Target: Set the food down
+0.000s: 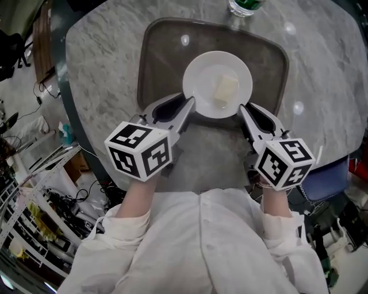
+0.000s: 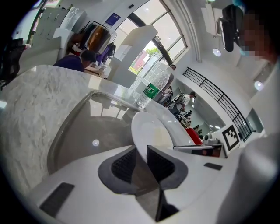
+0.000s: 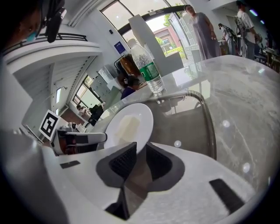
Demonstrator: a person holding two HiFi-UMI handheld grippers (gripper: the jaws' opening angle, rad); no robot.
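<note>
Clamping the white plate [image 1: 201,77] from both sides, with the left gripper [image 2: 140,154] biting the near-left rim and the right gripper [image 3: 141,151] biting the near-right rim. Pinching with each pair of jaws only narrowly parted, no wider than the rim slotted between them, and pressing the dark ribbed pads against the plate's edge. Carrying a pale, blocky piece of food [image 1: 225,90] on the plate, a little right of its middle and clear of both grippers. Holding the plate over the near part of the dark grey tray [image 1: 154,54]; impossible to tell from these views whether plate and tray are touching. Working above a round marble table [image 1: 95,63] bearing the tray, with a green-labelled water bottle [image 1: 244,6] standing just beyond the tray's far rim.
</note>
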